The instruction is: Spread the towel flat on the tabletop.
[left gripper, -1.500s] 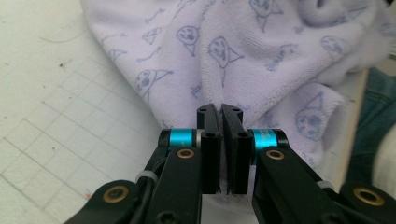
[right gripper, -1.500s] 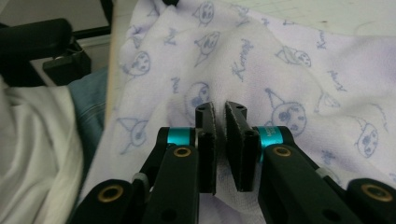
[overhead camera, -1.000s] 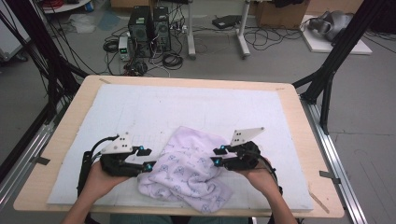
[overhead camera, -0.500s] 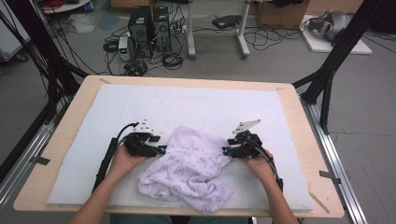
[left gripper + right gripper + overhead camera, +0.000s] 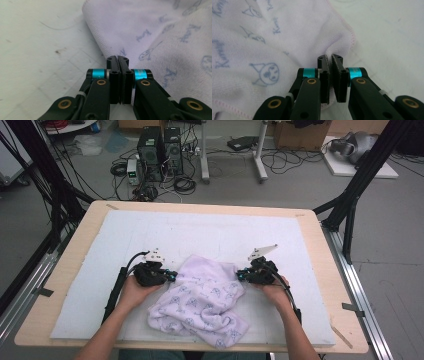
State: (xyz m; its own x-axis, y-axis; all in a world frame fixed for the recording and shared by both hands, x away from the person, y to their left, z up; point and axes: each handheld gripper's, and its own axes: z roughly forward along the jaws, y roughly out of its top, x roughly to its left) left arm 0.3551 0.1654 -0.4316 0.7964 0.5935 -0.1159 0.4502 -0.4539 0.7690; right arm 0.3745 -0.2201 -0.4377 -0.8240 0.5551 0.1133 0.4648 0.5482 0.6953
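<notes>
1. Left gripper: jaws pressed together at the towel's left edge; whether cloth is pinched can't be told.
2. Right gripper: jaws nearly closed, clamping the towel's right corner fold.
3. Towel lies crumpled, near-centre on white mat; bare mat beyond it.

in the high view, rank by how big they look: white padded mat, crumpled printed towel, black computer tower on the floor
1. White padded mat, easily the largest.
2. Crumpled white towel with blue prints.
3. Black computer tower, smallest as seen, though it stands farther from the camera, so its true size against the towel is unsure.
</notes>
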